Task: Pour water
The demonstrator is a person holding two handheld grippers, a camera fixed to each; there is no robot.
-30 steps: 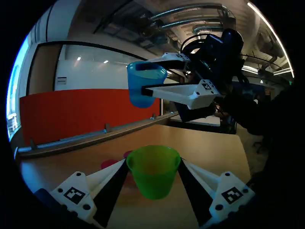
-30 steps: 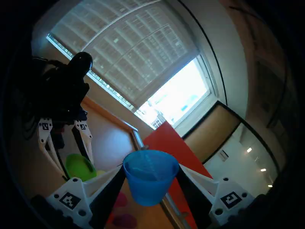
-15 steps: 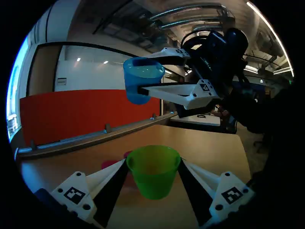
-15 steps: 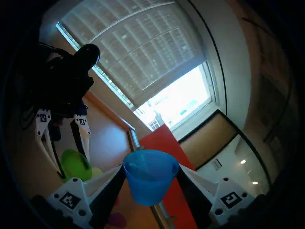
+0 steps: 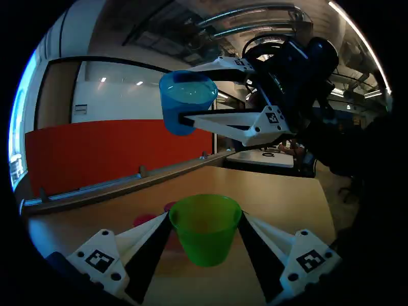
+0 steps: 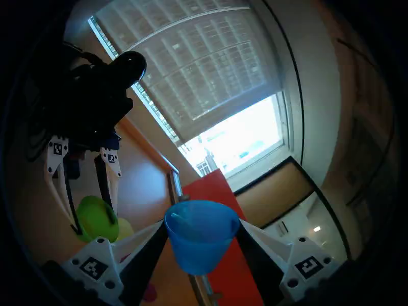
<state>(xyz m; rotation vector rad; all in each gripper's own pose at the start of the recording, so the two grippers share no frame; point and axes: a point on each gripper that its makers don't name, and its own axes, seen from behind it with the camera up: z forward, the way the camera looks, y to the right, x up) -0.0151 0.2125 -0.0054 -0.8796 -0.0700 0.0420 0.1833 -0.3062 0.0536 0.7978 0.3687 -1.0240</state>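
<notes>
A green cup sits between the fingers of my left gripper, which is shut on it just above the wooden table. High above and beyond it hangs a blue cup holding water, tilted toward the left, gripped by the right gripper. In the right gripper view the blue cup fills the gap of my right gripper, shut on it. The green cup and the left gripper show at the lower left there.
A red partition and a rail run along the table's far edge. Pink shapes lie on the table behind the green cup. A window with blinds shows behind the blue cup. A person's dark sleeve is at the right.
The blue cup has risen, shifted left and tipped further over the green cup. The green cup and left gripper have stayed still.
</notes>
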